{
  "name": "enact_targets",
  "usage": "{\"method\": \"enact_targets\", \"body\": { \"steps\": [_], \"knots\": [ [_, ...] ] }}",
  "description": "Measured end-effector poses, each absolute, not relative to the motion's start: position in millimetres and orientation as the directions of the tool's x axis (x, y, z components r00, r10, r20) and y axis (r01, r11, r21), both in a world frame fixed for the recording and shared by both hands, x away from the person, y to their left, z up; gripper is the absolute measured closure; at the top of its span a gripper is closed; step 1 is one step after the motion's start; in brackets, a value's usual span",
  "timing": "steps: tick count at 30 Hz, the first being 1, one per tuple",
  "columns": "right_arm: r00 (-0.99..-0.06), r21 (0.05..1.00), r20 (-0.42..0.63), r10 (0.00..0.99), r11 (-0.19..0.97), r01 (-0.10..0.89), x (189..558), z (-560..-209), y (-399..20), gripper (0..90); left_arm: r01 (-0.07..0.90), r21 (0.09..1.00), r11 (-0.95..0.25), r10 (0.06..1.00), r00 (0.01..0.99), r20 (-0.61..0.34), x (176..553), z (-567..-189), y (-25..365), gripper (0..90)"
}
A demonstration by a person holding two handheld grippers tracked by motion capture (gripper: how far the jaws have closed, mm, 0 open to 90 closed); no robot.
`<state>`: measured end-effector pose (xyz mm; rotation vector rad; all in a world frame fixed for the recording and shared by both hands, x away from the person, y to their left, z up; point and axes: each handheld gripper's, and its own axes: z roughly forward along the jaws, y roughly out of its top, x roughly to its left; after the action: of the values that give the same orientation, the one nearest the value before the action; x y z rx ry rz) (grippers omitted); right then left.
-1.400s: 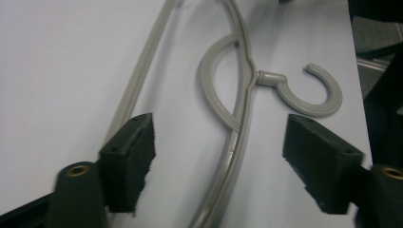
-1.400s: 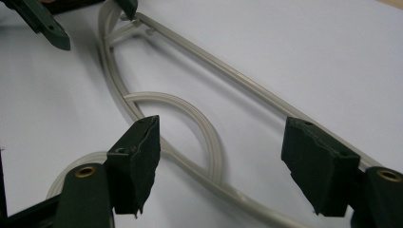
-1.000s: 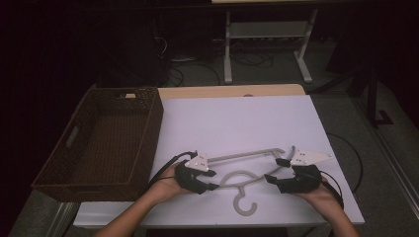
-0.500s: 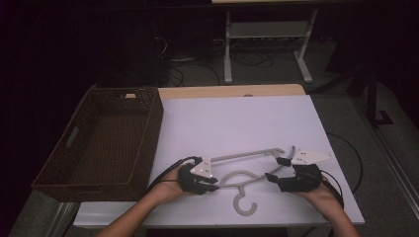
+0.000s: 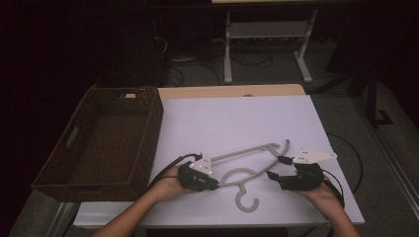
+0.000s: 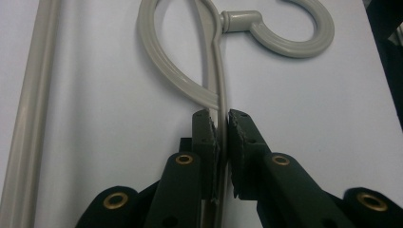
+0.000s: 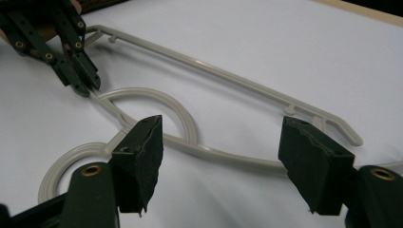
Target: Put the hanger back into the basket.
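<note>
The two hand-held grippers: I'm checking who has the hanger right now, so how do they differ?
The left gripper has its jaws shut on the hanger, clamping a thin arm near the hook; the right gripper has its jaws wide open, straddling the hanger's other arm without gripping it. The left sits nearer the basket, the right nearer the table's far side edge. Both are black, hand-held and low over the white table.

Room was dim, far side almost black. Bench [image 5: 237,118] had white top, wooden edge at far end. White metal stand [image 5: 267,37] stood beyond on grey floor [image 5: 346,98]; dark cables [image 5: 249,60] lay beneath it.
</note>
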<state>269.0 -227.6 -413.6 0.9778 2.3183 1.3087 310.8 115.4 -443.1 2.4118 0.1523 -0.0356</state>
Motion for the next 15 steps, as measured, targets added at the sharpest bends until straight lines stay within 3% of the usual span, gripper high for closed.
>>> {"method": "enact_targets", "body": {
  "steps": [15],
  "knots": [
    [-0.694,0.858,0.062,0.717,0.316,0.404,269,-410,-236,31.5,0.14,0.666,-0.732,0.134,0.989,-0.061,308,-432,114,82.8]
  ]
}}
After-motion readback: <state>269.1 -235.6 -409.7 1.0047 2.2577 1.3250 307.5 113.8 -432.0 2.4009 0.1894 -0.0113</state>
